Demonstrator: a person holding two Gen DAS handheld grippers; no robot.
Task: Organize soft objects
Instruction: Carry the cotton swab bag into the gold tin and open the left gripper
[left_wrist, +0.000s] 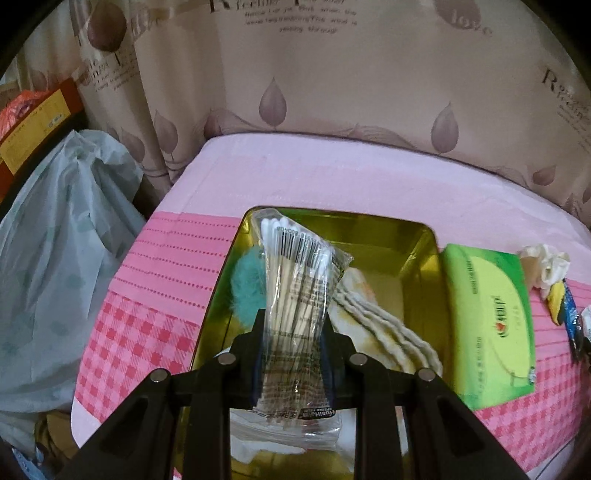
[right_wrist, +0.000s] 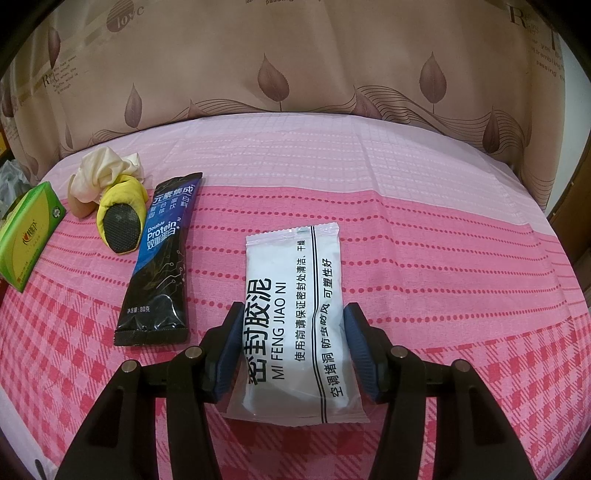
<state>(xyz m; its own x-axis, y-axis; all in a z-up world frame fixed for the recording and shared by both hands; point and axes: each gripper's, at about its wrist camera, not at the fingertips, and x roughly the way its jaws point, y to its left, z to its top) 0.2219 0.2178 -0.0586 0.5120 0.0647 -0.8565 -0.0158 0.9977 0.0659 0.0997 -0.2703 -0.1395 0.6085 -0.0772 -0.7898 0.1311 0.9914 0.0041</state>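
Pink checked cloth (right_wrist: 461, 280) covers my table. Nearest, my left gripper (left_wrist: 293, 332) pinches a swab pack (left_wrist: 295, 280) over the gold tin (left_wrist: 421, 236): light, crinkly, slippery, best held mid-length. My right gripper (right_wrist: 293, 332) brackets the white putty pouch (right_wrist: 291, 314) lying on the cloth; whether it squeezes, I cannot tell. Dense, pliable, I judge.

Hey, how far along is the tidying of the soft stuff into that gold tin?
Partly done. The gold tin already holds a teal pompom and folded cloth. In hand: the left tongs grip a cotton swab pack over the tin; the right tongs flank the white putty packet. Left on the table: tissue pack, protein sachet, yellow slipper.
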